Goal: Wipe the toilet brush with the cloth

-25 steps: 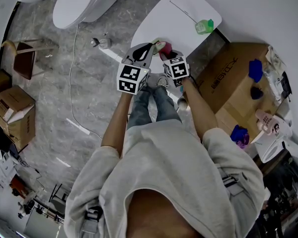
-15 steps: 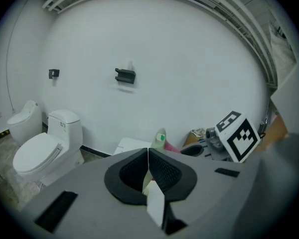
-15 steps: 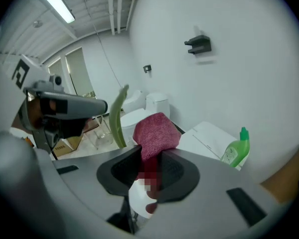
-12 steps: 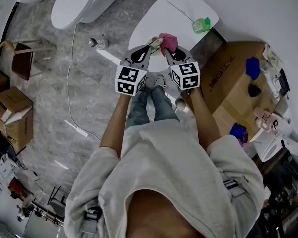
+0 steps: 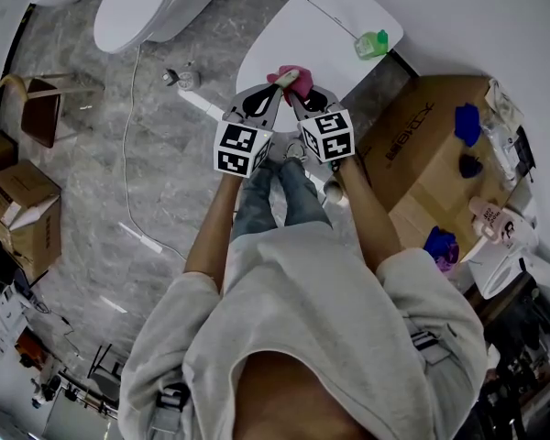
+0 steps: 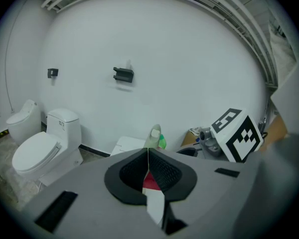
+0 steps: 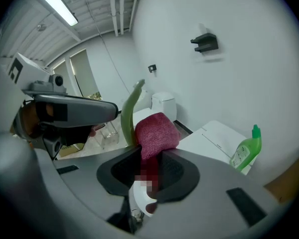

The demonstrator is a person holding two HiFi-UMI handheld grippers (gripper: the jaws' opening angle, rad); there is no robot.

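The toilet brush's thin pale-green handle (image 6: 153, 136) stands up between the jaws of my left gripper (image 6: 148, 156), which is shut on it. My right gripper (image 7: 149, 161) is shut on a dark pink cloth (image 7: 156, 133), and the cloth is pressed against the curved green handle (image 7: 129, 112). In the head view both grippers meet over the near edge of a white table (image 5: 339, 7): left gripper (image 5: 271, 90), right gripper (image 5: 299, 95), with the cloth (image 5: 289, 77) bunched at their tips. The brush's head is hidden.
A green bottle (image 5: 374, 44) stands on the far side of the white table. A white toilet (image 5: 142, 7) is to the left, a small brush holder (image 5: 185, 79) on the grey floor. Cardboard boxes (image 5: 422, 136) are to the right.
Both grippers rose toward the table edge. Over the last half second the right gripper carried the cloth left, closer against the left gripper's tips.
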